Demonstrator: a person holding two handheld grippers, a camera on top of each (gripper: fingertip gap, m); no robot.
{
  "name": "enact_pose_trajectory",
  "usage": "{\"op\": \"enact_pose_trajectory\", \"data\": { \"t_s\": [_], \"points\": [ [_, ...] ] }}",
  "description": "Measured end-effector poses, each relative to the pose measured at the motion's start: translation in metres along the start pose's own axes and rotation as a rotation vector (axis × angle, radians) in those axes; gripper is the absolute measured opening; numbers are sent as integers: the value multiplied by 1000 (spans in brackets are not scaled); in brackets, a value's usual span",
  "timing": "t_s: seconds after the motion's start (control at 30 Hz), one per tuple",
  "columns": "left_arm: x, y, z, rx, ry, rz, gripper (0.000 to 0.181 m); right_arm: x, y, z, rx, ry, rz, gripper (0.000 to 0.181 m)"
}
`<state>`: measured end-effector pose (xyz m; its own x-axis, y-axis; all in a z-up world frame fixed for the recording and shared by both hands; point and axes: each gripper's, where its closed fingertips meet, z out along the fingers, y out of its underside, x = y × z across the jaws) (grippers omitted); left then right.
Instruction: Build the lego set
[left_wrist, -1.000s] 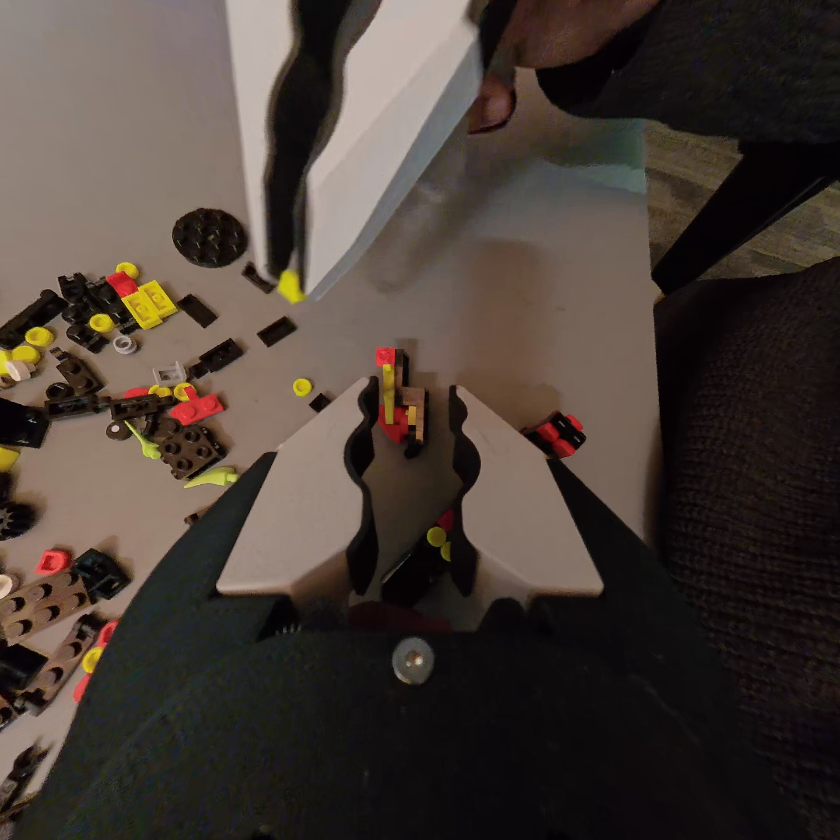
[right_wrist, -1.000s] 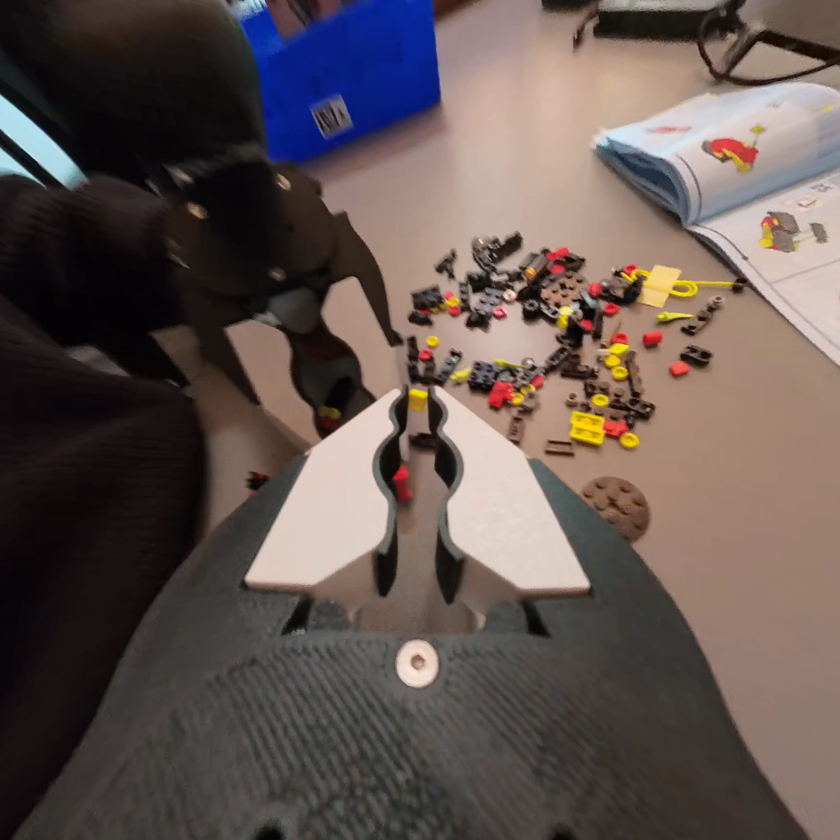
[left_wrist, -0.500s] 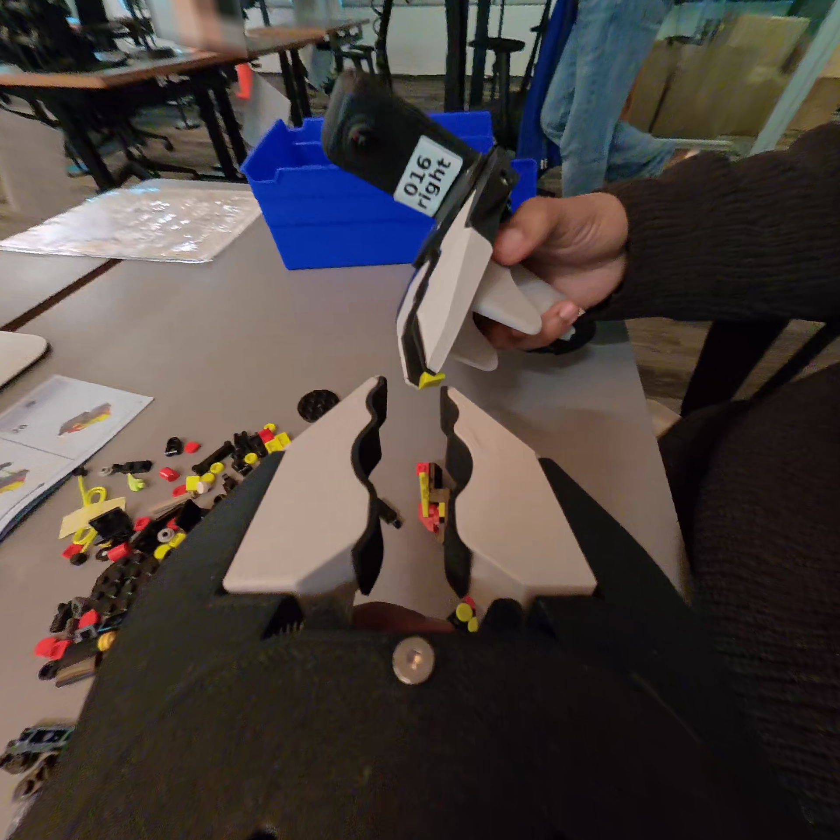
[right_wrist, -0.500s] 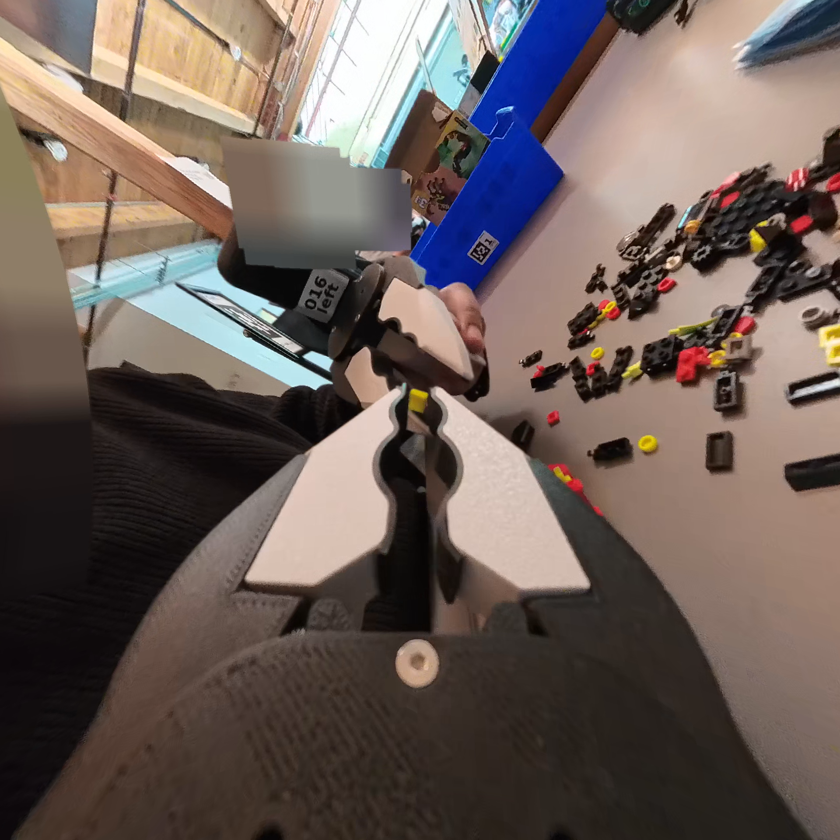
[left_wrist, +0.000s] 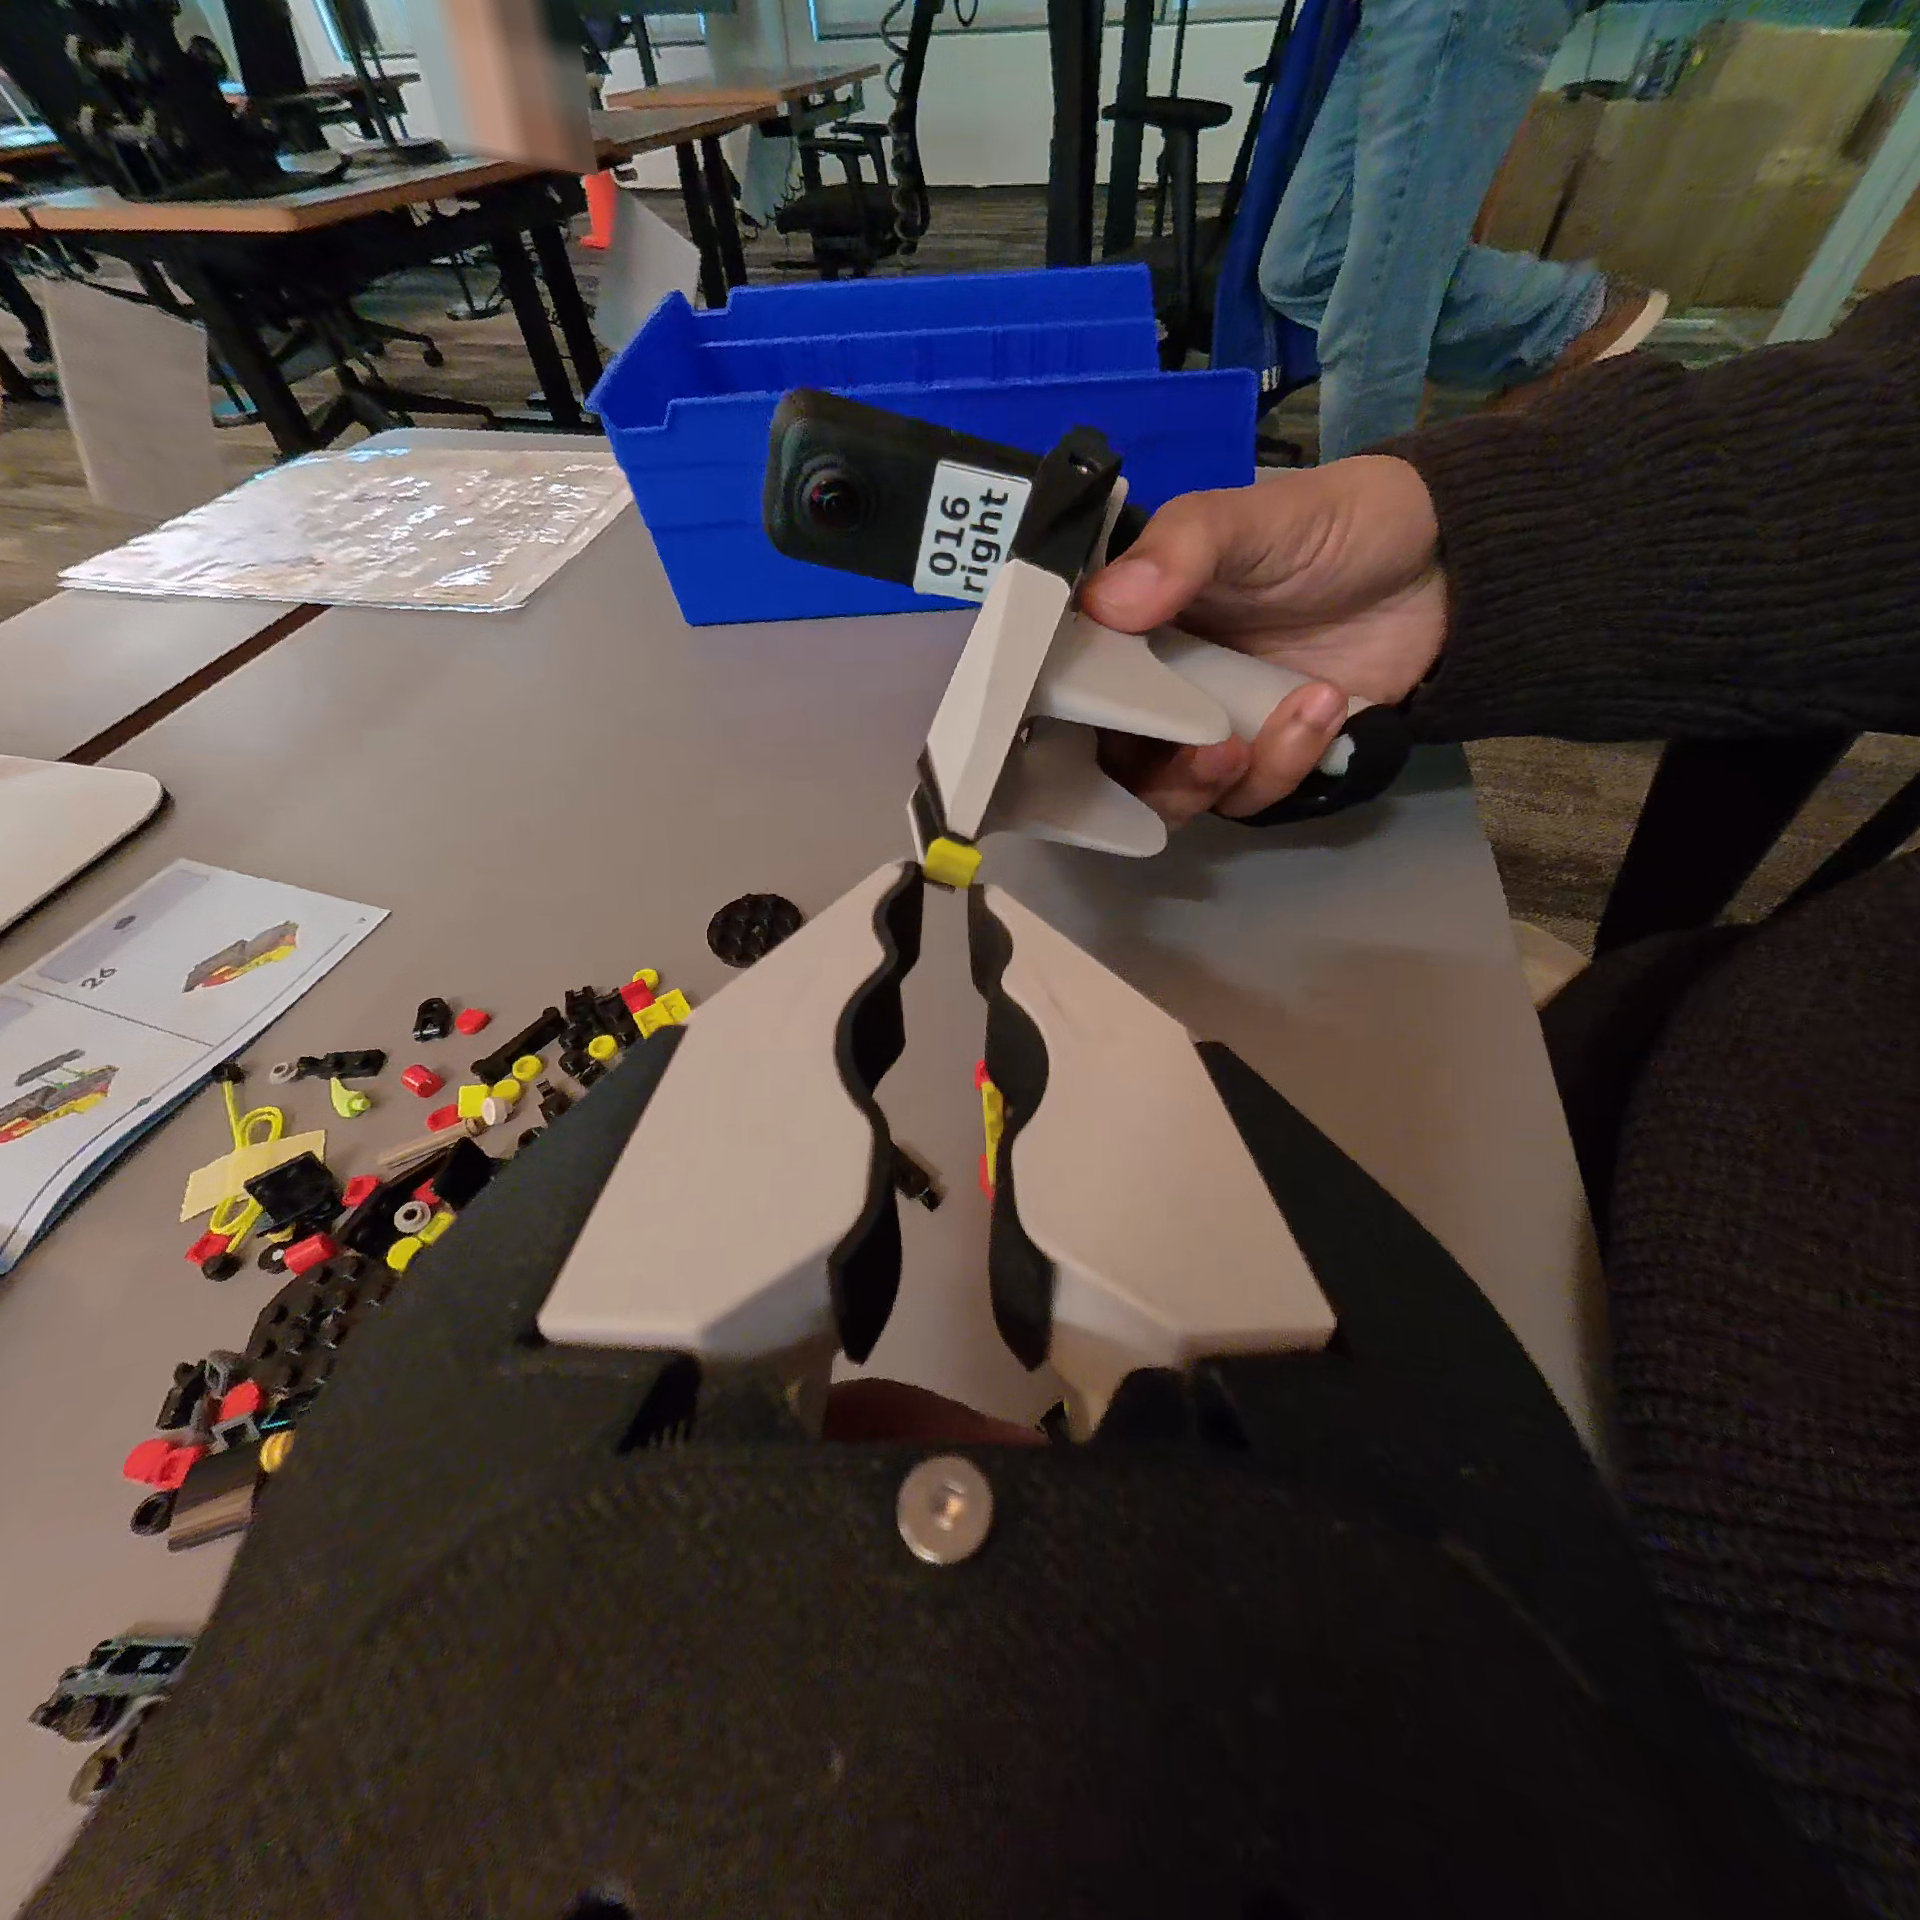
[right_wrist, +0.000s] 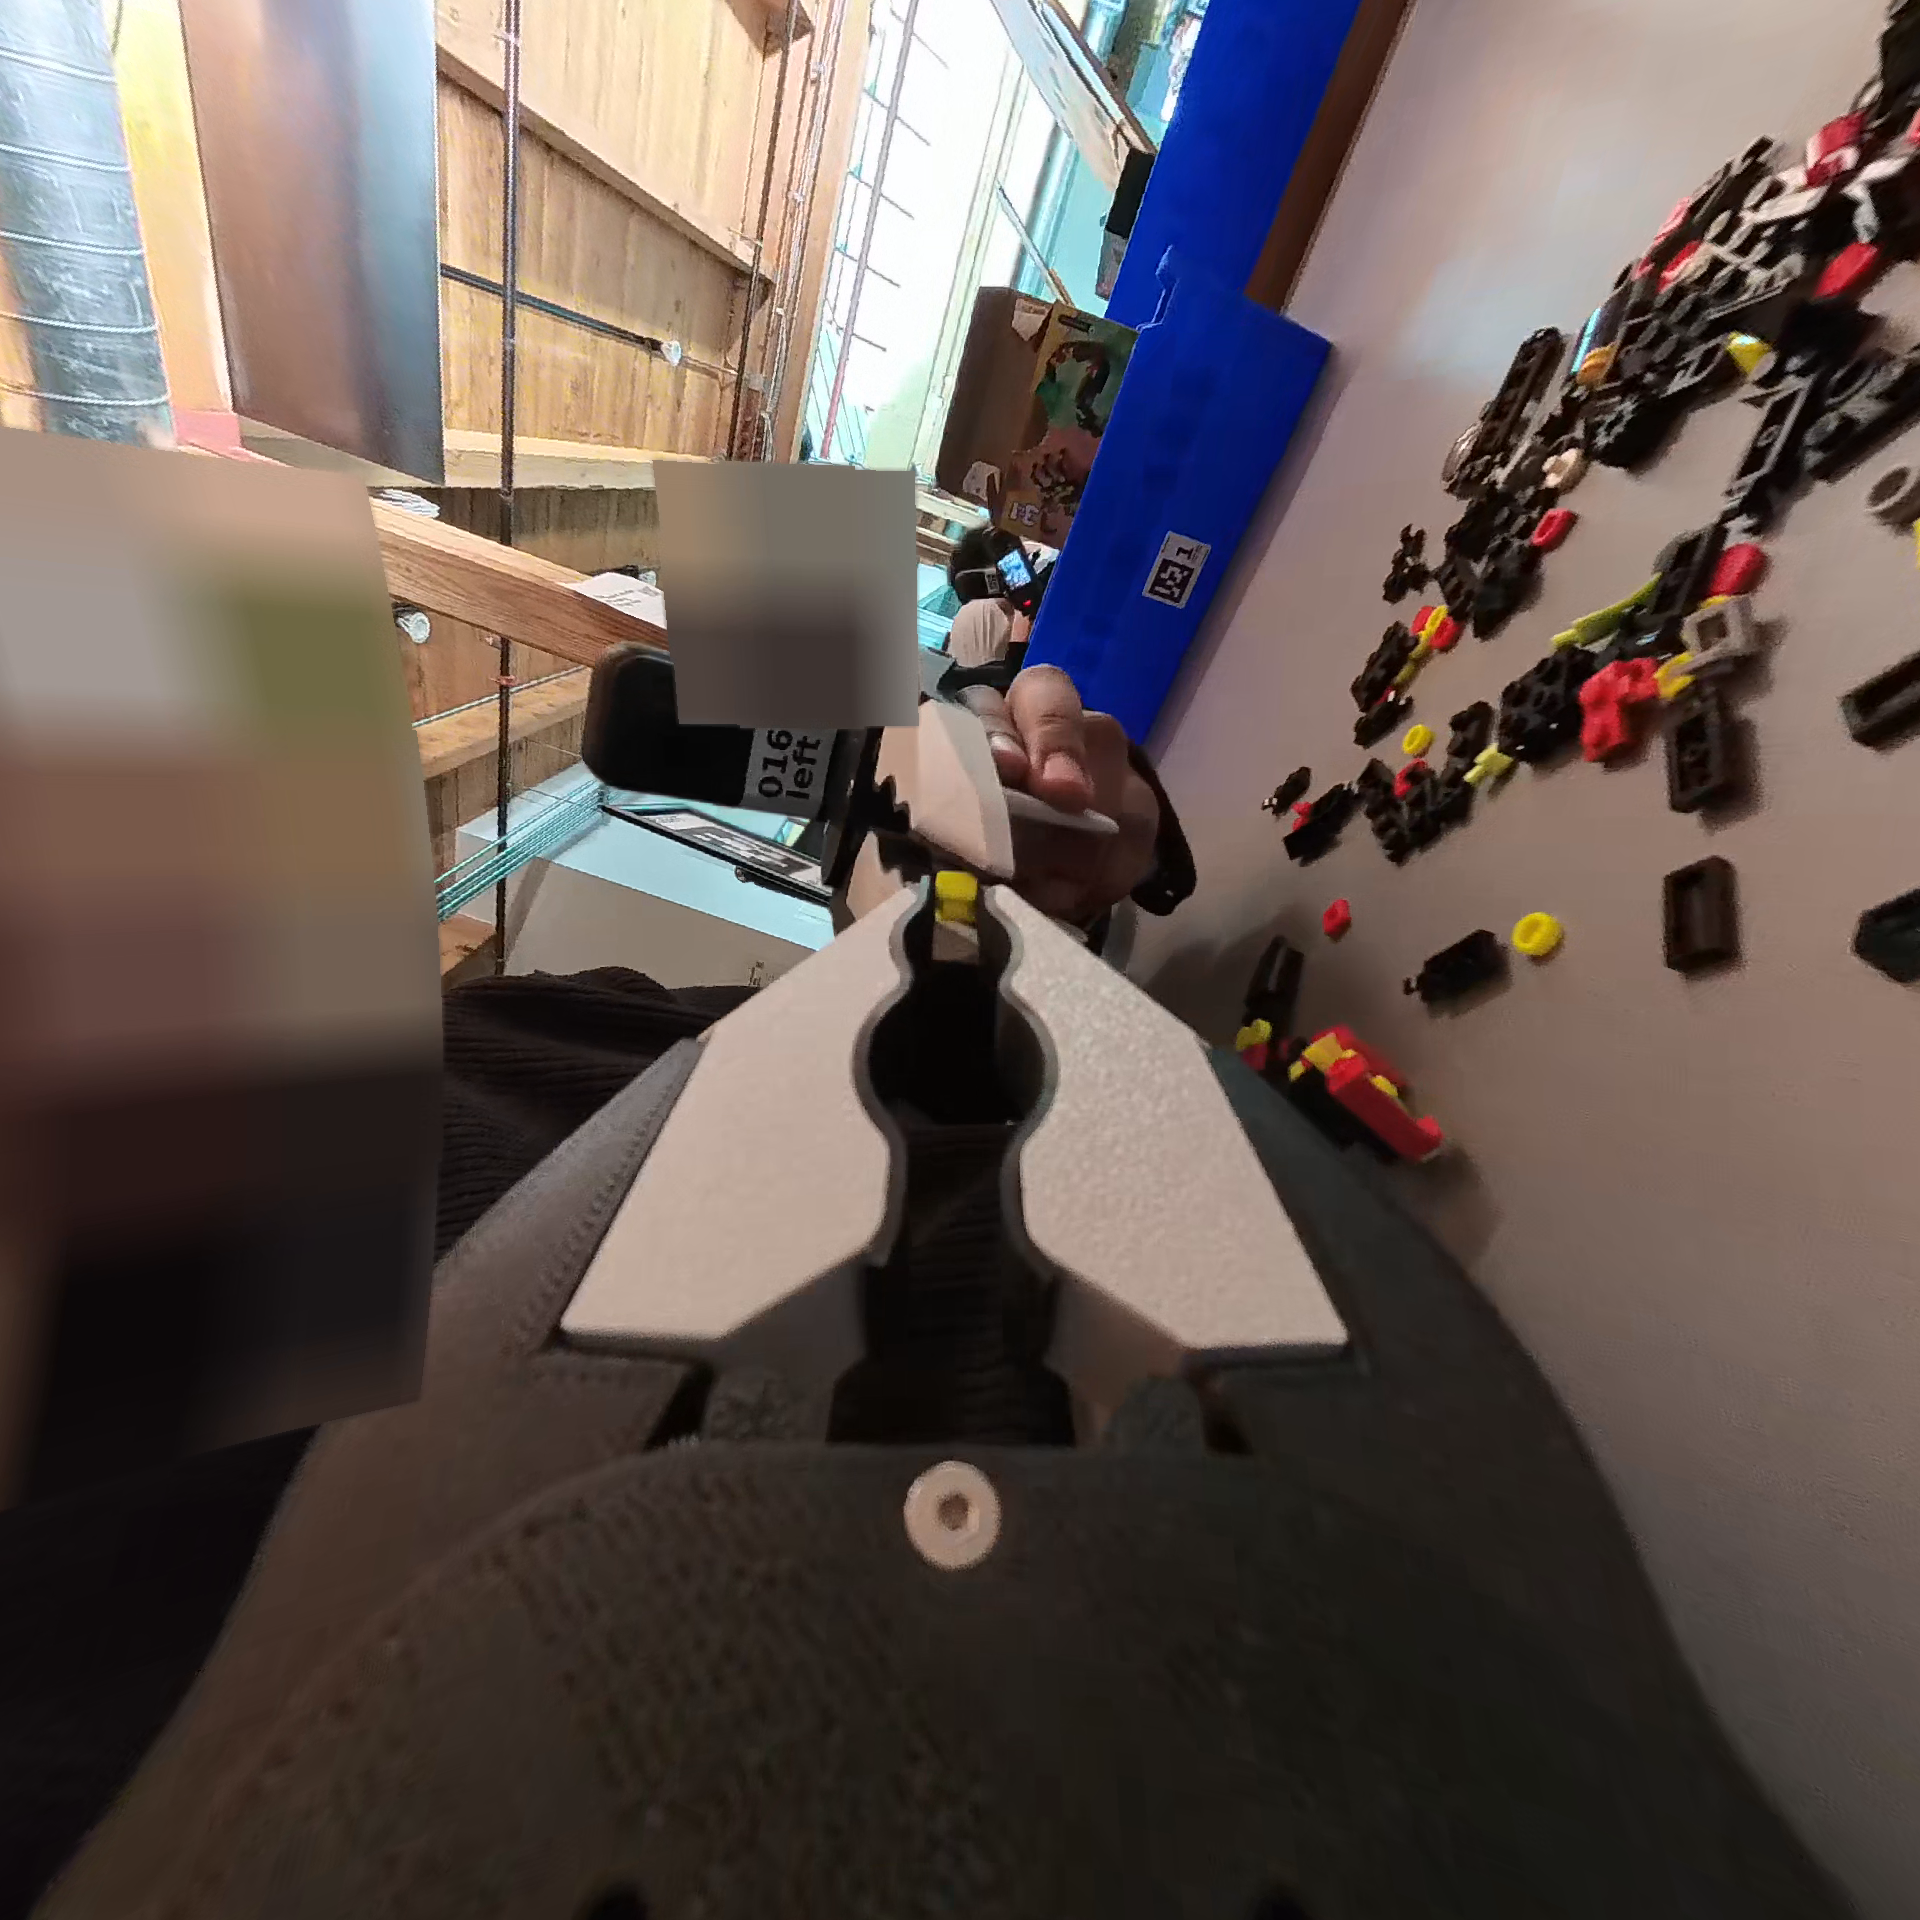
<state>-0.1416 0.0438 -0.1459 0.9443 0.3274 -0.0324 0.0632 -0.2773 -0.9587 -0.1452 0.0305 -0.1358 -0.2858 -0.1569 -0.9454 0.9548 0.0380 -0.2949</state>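
Left wrist view: yellow brick (left_wrist: 953, 861) now reaches left gripper (left_wrist: 943, 883).

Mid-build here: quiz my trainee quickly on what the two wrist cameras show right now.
1. True or false: the right claw is shut on a small yellow brick.
2. Where does the blue bin stand? A: on the table, beyond the right claw. B: on the floor. C: on a chair.
3. Fill in: the partly built red, yellow and black model lies on the ___.
Key: 1 true; 2 A; 3 table.
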Motion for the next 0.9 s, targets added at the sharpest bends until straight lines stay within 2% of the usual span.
{"op": "enact_pose_trajectory", "data": {
  "t_s": [0.03,0.33,0.37,0.5,0.73,0.9],
  "points": [
    [0,0,0,-1,3,-5,6,1,0,0,0,2,0,5],
    [0,3,1,-11,3,0,5,4,0,-2,-2,5,25,7],
    [-1,2,1,-11,-1,-4,0,5,0,-3,-1,9,31,9],
    [-1,4,1,-19,5,-17,0,8,-3,-6,16,28,32,2],
    [0,12,7,-61,7,-50,0,18,-2,-6,7,105,0,0],
    [-10,31,14,-157,-26,-130,0,29,-5,-13,-5,215,-69,0]
  ]
}}
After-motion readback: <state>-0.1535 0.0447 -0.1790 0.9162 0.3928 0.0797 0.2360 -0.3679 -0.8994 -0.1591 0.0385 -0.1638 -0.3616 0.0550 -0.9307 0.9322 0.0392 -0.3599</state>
